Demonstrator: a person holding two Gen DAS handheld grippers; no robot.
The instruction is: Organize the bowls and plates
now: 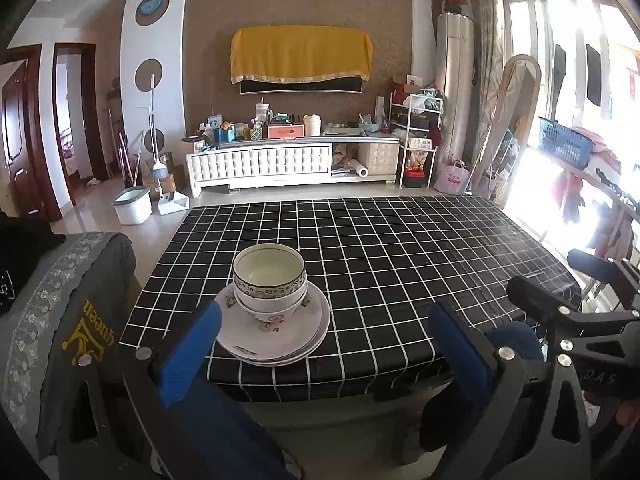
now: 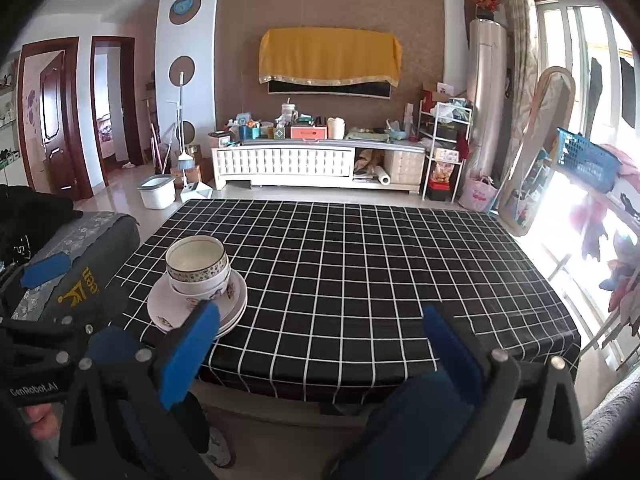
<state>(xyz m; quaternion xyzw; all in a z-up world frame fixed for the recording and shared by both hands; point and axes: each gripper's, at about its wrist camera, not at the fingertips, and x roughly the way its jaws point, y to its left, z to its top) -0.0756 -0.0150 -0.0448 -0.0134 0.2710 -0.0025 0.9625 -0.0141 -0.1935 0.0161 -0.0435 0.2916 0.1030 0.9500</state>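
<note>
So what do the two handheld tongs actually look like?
Both tongs, left and right, have matte black plastic frames with triangular cutouts and silver rivets, and bright blue rectangular pads line the fingers. White "GenRobot.AI" lettering marks the left body, seen from the right wrist.

Brown wall panel [image 2: 332, 12] behind a white TV cabinet [image 2: 316, 166], glossy tiled floor [image 2: 120, 188], sunlit window [image 2: 580, 60] at right.

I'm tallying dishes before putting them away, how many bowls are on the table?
2 that I can tell: a floral-banded bowl nested in a white bowl, both on the stacked plates near the table's front left corner. Another could be hidden between them.
</note>
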